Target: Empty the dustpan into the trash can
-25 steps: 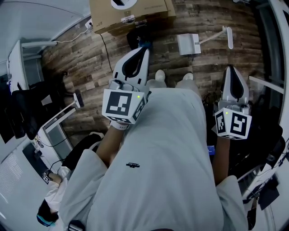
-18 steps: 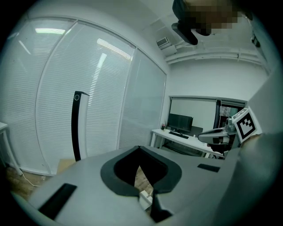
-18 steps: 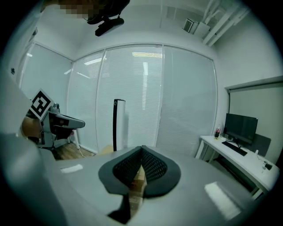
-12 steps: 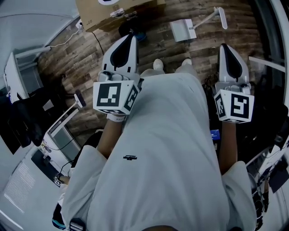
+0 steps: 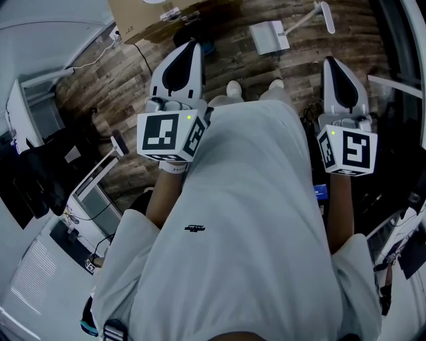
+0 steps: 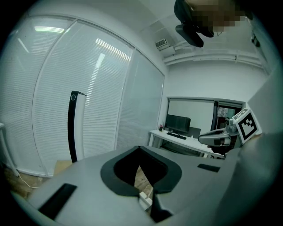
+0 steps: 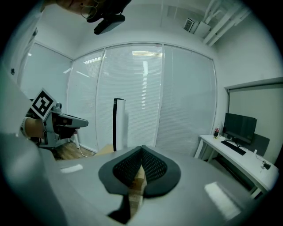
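A white dustpan (image 5: pixel 268 36) with a long white handle (image 5: pixel 311 18) lies on the wooden floor ahead of the person's shoes (image 5: pixel 234 89). No trash can can be made out for certain. A dark thing with a blue part (image 5: pixel 205 48) is half hidden behind the left gripper. My left gripper (image 5: pixel 194 45) is held at waist height, jaws shut and empty, its tips meeting (image 6: pixel 139 148). My right gripper (image 5: pixel 331 61) is level with it on the other side, also shut on nothing (image 7: pixel 142 148). Both are well above the dustpan and apart from it.
A brown cardboard box (image 5: pixel 143 16) stands on the floor at the top left. A white cart or stand (image 5: pixel 93 178) is at the left, cables and dark gear (image 5: pixel 399 220) at the right. White blinds (image 7: pixel 146 97), a black upright post (image 6: pixel 72 128) and a desk with a monitor (image 6: pixel 178 124) ring the room.
The head view has tipped, so box and dustpan sit nearer the picture's top edge. Both grippers stay shut and held in the same place in front of the body.
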`<action>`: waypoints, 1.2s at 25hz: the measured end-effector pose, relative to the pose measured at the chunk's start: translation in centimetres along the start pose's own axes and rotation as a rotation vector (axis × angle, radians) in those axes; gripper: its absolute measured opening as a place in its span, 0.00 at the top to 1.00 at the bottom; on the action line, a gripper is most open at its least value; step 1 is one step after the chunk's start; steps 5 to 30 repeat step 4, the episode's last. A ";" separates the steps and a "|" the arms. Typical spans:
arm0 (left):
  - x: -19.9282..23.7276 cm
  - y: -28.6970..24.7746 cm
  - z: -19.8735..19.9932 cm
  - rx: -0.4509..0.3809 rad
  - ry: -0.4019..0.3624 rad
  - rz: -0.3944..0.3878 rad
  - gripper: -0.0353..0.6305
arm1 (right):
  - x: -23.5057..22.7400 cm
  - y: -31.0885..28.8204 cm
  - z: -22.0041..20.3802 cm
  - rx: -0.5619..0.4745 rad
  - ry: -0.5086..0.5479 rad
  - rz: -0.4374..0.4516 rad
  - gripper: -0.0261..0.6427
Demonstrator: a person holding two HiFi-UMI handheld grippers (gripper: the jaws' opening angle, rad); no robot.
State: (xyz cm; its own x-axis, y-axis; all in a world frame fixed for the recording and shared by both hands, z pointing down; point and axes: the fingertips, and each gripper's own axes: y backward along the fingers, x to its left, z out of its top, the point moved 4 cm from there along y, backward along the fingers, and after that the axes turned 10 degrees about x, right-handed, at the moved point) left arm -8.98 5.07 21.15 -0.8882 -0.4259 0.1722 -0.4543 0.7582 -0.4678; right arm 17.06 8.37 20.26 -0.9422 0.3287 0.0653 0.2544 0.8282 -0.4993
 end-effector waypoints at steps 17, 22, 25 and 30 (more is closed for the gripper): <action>0.2 0.1 -0.1 0.000 -0.002 0.004 0.94 | 0.2 0.0 -0.1 0.002 -0.003 -0.004 0.94; 0.2 0.1 -0.1 0.000 -0.002 0.004 0.94 | 0.2 0.0 -0.1 0.002 -0.003 -0.004 0.94; 0.2 0.1 -0.1 0.000 -0.002 0.004 0.94 | 0.2 0.0 -0.1 0.002 -0.003 -0.004 0.94; 0.2 0.1 -0.1 0.000 -0.002 0.004 0.94 | 0.2 0.0 -0.1 0.002 -0.003 -0.004 0.94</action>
